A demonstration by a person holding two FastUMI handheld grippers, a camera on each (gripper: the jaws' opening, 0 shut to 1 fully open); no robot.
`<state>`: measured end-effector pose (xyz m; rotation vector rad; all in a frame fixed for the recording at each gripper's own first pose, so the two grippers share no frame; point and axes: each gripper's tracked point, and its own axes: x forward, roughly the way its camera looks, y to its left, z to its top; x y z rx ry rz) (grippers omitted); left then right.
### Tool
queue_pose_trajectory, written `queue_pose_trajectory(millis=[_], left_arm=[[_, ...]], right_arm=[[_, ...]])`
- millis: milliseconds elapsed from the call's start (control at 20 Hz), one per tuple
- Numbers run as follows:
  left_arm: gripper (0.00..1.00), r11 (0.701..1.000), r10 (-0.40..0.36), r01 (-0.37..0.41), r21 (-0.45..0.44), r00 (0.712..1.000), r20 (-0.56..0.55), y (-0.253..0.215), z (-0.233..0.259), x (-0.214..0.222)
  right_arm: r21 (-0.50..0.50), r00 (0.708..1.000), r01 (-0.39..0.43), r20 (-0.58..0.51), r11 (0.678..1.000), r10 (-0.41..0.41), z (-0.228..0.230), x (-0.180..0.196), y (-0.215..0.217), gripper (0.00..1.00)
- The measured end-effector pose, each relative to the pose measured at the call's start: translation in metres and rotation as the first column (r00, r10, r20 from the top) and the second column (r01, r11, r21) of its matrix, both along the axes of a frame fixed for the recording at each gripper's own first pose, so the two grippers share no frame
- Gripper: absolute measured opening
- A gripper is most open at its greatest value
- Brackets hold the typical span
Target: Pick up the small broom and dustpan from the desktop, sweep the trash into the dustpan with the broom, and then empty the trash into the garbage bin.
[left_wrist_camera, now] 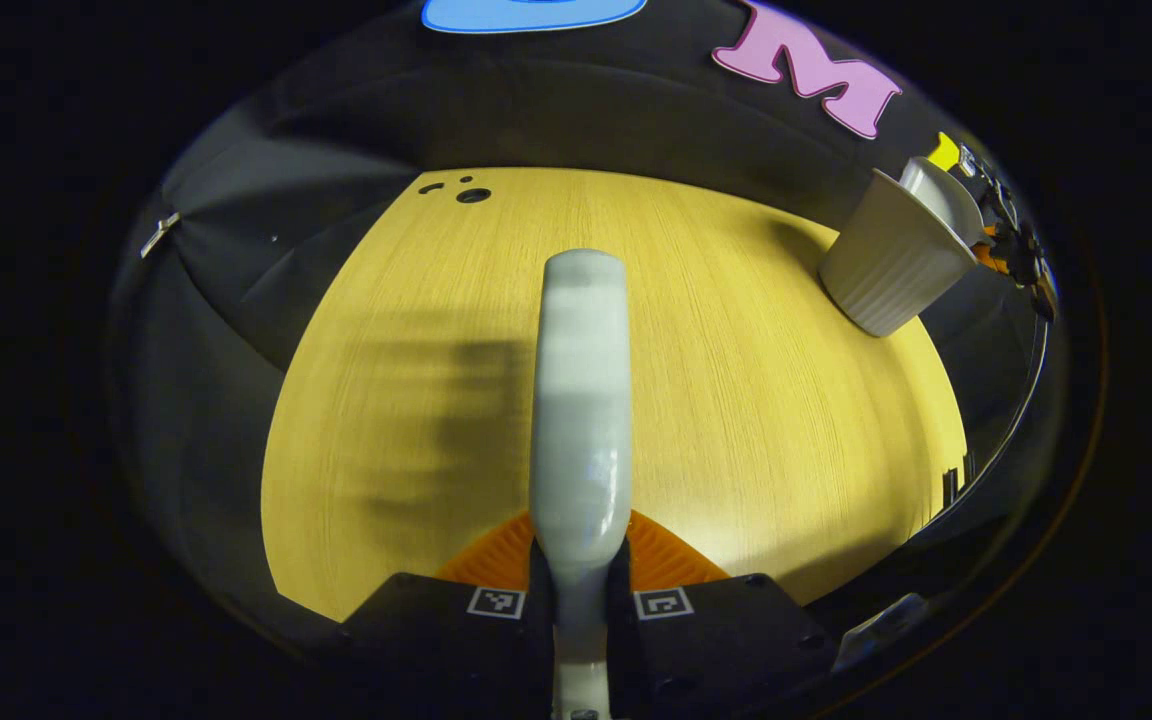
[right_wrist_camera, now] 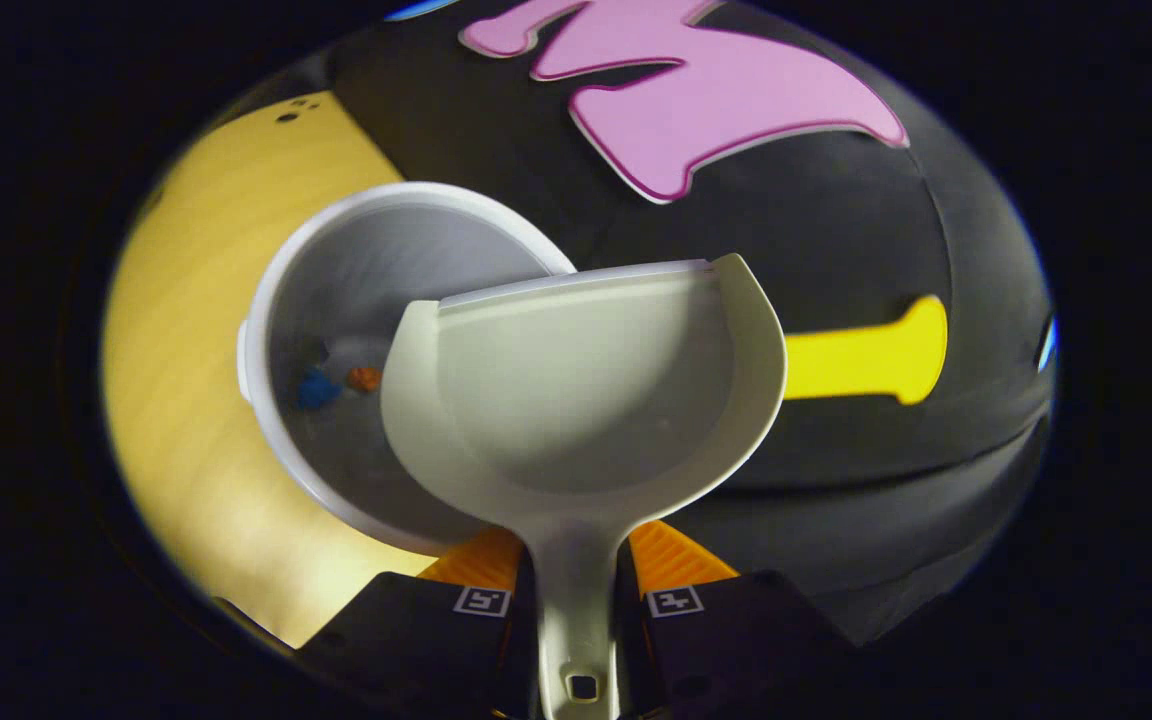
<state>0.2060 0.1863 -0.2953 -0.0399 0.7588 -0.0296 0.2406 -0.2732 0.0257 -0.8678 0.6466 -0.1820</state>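
1. In the right gripper view, the right gripper (right_wrist_camera: 576,600) sat at the bottom centre, its fingers closed on the handle of the pale dustpan (right_wrist_camera: 576,390), so the pan could be carried and tipped.
2. The dustpan filled the middle of the frame, its scoop bare and its front edge reaching over the rim of the white garbage bin (right_wrist_camera: 276,300) at centre left, seemingly so its load would fall inside.
3. Small blue and orange trash pieces (right_wrist_camera: 336,383) lay in the bin's bottom, suggesting the emptying was largely done.
4. In the left gripper view, the left gripper (left_wrist_camera: 578,590) at bottom centre clamped the pale broom (left_wrist_camera: 581,400), held blurred above the wooden desktop (left_wrist_camera: 736,400), apparently out of the way.
5. The bin (left_wrist_camera: 896,265) appeared at upper right.
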Motion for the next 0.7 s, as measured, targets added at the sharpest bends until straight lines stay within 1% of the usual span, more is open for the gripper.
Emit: queue_pose_trajectory(millis=[100,150,200,250,300,400,450,500,550,600,700], left_arm=[[0.25,1.000,0.013,-0.013,0.001,1.000,0.011,0.003,0.003,-0.006],[0.27,1.000,0.015,-0.015,0.006,1.000,0.015,0.004,0.004,-0.010],[0.27,1.000,0.017,-0.017,0.010,1.000,0.015,0.006,0.005,-0.013],[0.25,1.000,0.019,-0.019,0.007,1.000,0.014,0.006,0.006,-0.017],[0.25,1.000,0.016,-0.016,0.001,1.000,0.019,0.003,0.008,-0.020],[0.25,1.000,0.013,-0.013,0.001,1.000,0.028,-0.001,0.012,-0.027],[0.25,1.000,0.009,-0.009,0.004,0.999,0.033,-0.004,0.013,-0.030],[0.25,1.000,0.004,-0.004,0.006,0.999,0.039,-0.008,0.016,-0.033],[0.25,1.000,0.002,-0.002,0.009,0.999,0.046,-0.011,0.017,-0.036],[0.25,1.000,-0.001,0.000,0.012,0.999,0.052,-0.015,0.019,-0.039],[0.25,1.000,-0.006,0.006,0.005,0.997,0.071,-0.025,0.022,-0.043]], right_arm=[[0.147,0.998,0.041,0.035,0.988,-0.046,0.007,0.000,0.006,0.35],[0.212,0.996,0.055,0.050,0.976,-0.067,0.004,0.004,0.005,0.34],[0.275,0.995,0.066,0.057,0.959,-0.085,0.002,0.004,0.008,0.34],[0.342,0.993,0.072,0.060,0.937,-0.099,0.002,0.004,0.009,0.34],[0.411,0.991,0.077,0.064,0.908,-0.114,0.003,0.005,0.014,0.34],[0.536,0.987,0.072,0.083,0.841,-0.137,0.013,0.007,0.026,0.36],[0.580,0.985,0.056,0.103,0.813,-0.141,0.019,0.002,0.033,0.34],[0.606,0.984,0.036,0.119,0.794,-0.135,0.024,-0.002,0.041,0.34],[0.623,0.983,0.019,0.131,0.782,-0.128,0.027,-0.010,0.046,0.36],[0.636,0.982,0.003,0.144,0.771,-0.122,0.032,-0.020,0.054,0.34],[0.672,0.979,-0.028,0.167,0.740,-0.114,0.037,-0.040,0.073,0.34]])
